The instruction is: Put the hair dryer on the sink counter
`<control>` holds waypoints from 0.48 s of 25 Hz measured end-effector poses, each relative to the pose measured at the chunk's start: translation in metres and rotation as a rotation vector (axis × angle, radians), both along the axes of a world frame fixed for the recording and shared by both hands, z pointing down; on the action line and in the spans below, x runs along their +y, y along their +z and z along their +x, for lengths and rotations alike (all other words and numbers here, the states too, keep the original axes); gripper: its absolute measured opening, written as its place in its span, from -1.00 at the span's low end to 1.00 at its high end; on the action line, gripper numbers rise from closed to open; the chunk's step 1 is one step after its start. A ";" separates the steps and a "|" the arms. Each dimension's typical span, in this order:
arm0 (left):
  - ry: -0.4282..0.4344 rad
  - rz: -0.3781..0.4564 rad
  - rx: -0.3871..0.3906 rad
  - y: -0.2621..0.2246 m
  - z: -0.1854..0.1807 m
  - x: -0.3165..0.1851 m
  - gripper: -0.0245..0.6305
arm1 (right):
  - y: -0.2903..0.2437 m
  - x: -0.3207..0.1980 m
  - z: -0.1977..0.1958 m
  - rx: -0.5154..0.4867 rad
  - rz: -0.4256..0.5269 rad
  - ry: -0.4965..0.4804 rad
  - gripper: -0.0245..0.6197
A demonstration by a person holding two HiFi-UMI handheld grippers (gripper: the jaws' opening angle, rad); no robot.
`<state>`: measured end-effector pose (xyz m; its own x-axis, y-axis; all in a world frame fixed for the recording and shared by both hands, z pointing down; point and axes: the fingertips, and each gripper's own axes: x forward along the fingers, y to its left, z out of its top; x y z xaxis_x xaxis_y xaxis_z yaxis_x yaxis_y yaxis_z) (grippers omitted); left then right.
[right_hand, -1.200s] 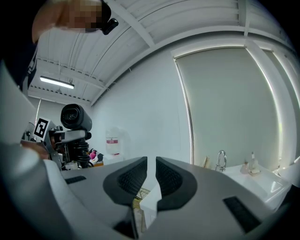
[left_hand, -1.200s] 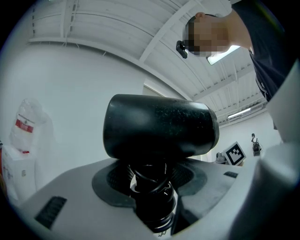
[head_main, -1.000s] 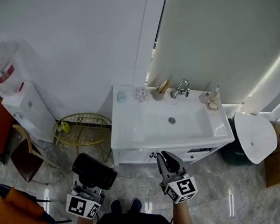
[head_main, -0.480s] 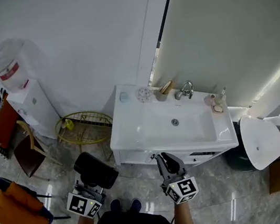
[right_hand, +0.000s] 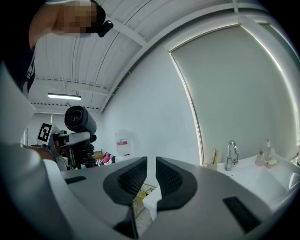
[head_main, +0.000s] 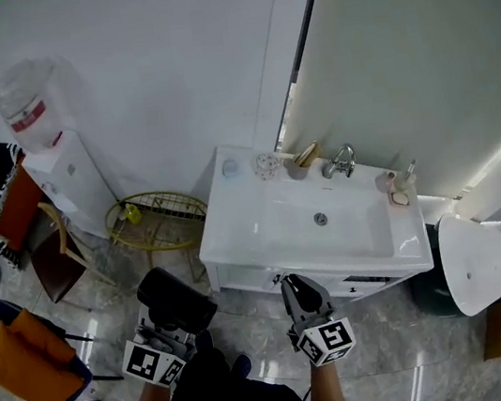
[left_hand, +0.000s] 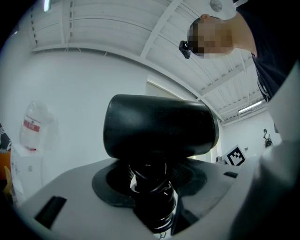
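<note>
L gripper, lower left of head view, is clamped on the handle of the black hair dryer. Dryer body sits above the jaws, left of centre, apart from the white sink counter at mid-frame. R gripper, lower centre, near counter's front edge: jaws nearly together w/ thin slit, nothing betw. them.

Head and right gripper views share sink
</note>
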<state>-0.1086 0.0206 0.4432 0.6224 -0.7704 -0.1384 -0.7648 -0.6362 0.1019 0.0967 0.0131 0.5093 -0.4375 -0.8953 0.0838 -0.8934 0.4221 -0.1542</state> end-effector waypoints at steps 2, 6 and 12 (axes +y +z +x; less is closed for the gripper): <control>-0.004 0.001 -0.003 -0.001 0.001 0.000 -0.24 | -0.001 -0.003 -0.002 -0.001 0.003 -0.013 -0.71; -0.010 0.005 -0.011 0.002 0.002 -0.012 -0.24 | 0.001 -0.013 -0.004 0.000 0.012 -0.028 -0.71; 0.014 0.002 -0.003 0.006 0.008 -0.045 -0.24 | 0.005 -0.033 0.009 -0.002 0.010 0.019 -0.71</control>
